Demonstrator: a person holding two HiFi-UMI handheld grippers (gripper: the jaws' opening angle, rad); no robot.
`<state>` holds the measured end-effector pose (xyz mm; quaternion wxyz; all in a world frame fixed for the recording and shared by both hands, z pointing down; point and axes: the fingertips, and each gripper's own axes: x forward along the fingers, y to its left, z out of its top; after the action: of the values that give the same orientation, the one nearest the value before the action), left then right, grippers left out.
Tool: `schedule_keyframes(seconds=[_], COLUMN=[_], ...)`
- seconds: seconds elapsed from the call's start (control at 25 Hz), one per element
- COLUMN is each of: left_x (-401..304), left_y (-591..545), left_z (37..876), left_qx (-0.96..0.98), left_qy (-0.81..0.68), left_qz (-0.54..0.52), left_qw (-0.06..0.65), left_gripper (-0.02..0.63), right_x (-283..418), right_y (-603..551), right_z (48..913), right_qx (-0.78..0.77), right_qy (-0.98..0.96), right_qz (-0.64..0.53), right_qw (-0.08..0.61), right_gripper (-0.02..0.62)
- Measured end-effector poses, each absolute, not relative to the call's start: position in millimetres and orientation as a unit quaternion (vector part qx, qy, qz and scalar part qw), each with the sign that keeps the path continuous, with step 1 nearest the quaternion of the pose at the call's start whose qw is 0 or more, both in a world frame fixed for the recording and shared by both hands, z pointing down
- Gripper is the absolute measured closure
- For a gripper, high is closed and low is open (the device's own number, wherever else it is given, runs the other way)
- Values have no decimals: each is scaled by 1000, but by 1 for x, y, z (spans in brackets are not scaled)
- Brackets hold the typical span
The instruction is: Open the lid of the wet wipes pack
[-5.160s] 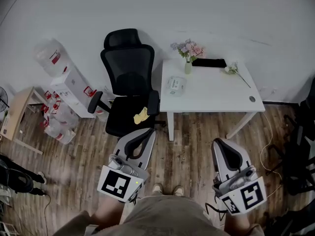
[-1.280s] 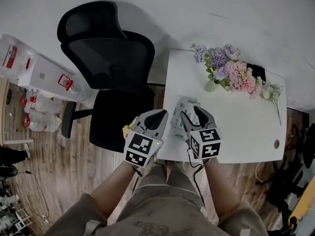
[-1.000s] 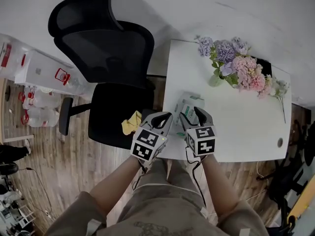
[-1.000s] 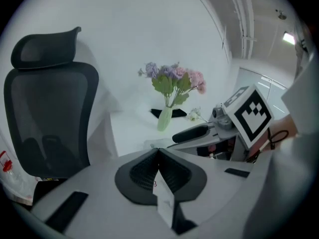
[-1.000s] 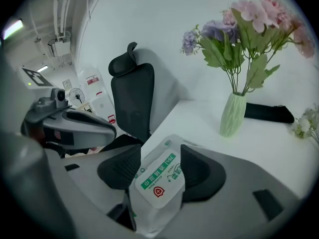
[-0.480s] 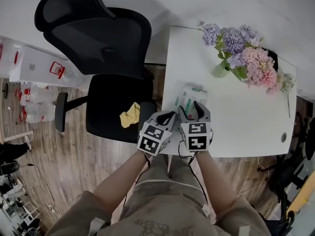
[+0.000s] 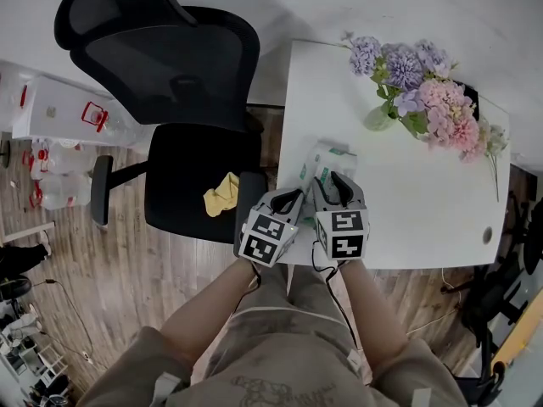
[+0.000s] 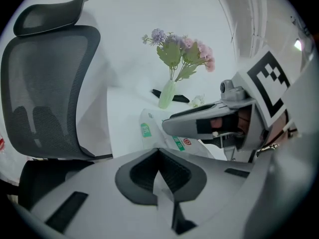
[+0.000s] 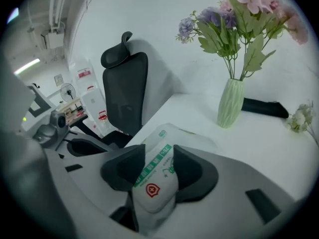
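Note:
The wet wipes pack (image 7: pixel 327 159), white with green print, lies near the left front corner of the white table (image 7: pixel 407 202). My right gripper (image 7: pixel 333 181) has the pack's near end (image 9: pixel 148 189) between its jaws; the jaws are closing and the pads press on both sides of it. My left gripper (image 7: pixel 288 198) sits just left of the right one at the table's edge. In the left gripper view its jaws (image 8: pixel 158 151) meet tip to tip, with the pack (image 8: pixel 148 131) lying just beyond them. I see nothing held in them.
A green vase of pink and purple flowers (image 7: pixel 407 83) stands at the table's back, with a flat black object (image 9: pixel 261 107) behind it. A black office chair (image 7: pixel 187 75) stands left of the table, a yellow cloth (image 7: pixel 222 195) on its seat. Water bottles (image 7: pixel 51 108) lie far left.
The left gripper has come down beside the right one at the table's edge. The right gripper's jaws have narrowed onto the pack's near end.

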<state>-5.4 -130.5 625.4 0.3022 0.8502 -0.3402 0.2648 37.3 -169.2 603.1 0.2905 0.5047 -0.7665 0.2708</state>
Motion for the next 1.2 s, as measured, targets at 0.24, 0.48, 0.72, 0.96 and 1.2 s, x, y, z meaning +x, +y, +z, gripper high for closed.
schedule_keyframes(seconds=[0.24, 0.48, 0.72, 0.96, 1.2], left_x=[-8, -9, -8, -8, -7], left_y=[-130, -130, -130, -130, -131], left_z=[627, 629, 630, 631, 633], left_qx=[846, 844, 845, 845, 844], left_qy=[-351, -355, -353, -353, -352], left_qz=[247, 240, 241, 239, 239], left_qw=[318, 322, 321, 324, 328], left_gripper=[591, 591, 591, 591, 591], right_x=[24, 26, 23, 19, 17], right_y=[-164, -163, -162, -158, -161], right_z=[608, 613, 609, 608, 609], right_qx=[503, 515, 515, 512, 520], right_qy=[-769, -759, -763, -773, -764], right_qz=[225, 208, 187, 172, 161], right_qw=[324, 339, 343, 333, 346], right_gripper=[333, 354, 405, 451, 448])
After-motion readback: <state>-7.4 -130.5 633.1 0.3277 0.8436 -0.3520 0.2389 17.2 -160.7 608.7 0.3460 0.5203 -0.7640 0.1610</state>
